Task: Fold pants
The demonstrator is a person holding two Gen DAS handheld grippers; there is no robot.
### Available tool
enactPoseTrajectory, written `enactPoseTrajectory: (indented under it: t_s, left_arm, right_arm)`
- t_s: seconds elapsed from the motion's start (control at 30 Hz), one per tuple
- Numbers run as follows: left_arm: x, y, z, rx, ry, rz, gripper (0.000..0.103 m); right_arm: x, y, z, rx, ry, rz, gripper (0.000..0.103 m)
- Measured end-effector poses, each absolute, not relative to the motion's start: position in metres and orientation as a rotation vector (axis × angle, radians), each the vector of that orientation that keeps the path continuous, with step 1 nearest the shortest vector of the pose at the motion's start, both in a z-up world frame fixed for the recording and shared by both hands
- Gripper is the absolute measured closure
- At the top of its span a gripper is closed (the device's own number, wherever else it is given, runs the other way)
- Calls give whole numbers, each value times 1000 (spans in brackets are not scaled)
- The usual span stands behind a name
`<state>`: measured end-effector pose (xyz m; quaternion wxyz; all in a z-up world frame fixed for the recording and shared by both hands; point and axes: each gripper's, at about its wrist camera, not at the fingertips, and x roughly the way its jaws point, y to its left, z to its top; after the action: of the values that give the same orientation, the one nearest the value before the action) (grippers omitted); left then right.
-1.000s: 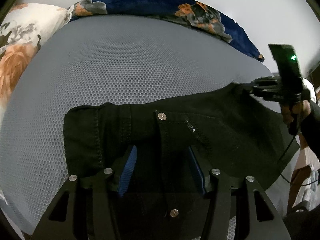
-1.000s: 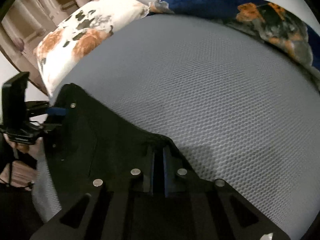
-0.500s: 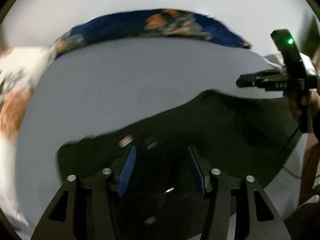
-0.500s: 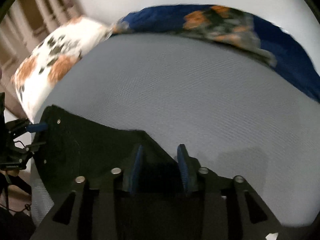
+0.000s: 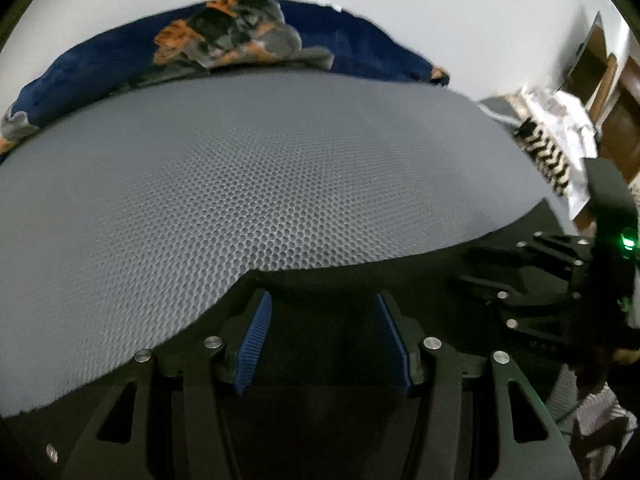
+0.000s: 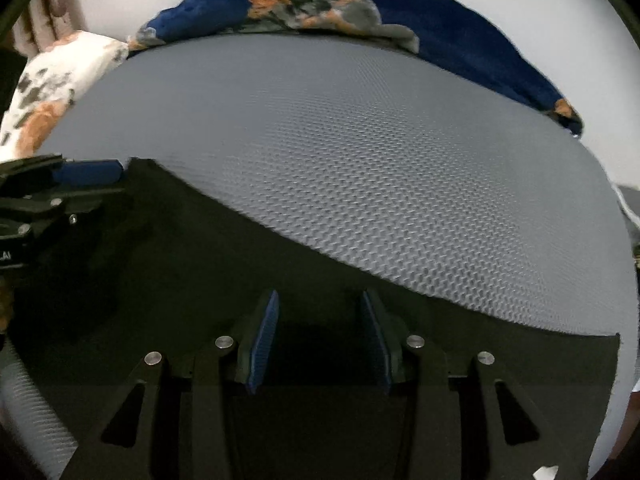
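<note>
My left gripper (image 5: 320, 312) stands half open over the black pants (image 5: 360, 280), its pads clear of the cloth. My right gripper (image 6: 318, 312) is parted too, nothing pinched. The pants fill the lower frame, their upper edge slanting across the grey mattress (image 6: 360, 160), which lies bare up to the blue blanket (image 6: 460, 36) along the top.
</note>
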<state>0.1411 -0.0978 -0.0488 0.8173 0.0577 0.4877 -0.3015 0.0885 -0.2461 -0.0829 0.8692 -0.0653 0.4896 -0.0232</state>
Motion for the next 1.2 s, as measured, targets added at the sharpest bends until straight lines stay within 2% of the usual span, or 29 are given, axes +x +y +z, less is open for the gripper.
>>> enactPoseTrajectory:
  t_s: [0.3,0.5,0.67,0.9,1.2]
  left_arm:
    - [128,-102,-55,214,1004,-605,49]
    - [100,-77,-44,189,1011,-595,49]
    - [70,-57,-46,246,1000,-530,48]
    - [57,-39,-53,183,1015,-486,48]
    - [56,-51,-58,136,1011,-433,30]
  right_arm:
    - [103,-259,-78,-26,983,-71,59]
    - [67,-260,-66,-1,934,-78,57]
    - [37,-274,-70,23,925,-126,57]
    - [6,-313,-80,81,947,-220,57]
    - [-20,-362,-85,137,962,-345,57]
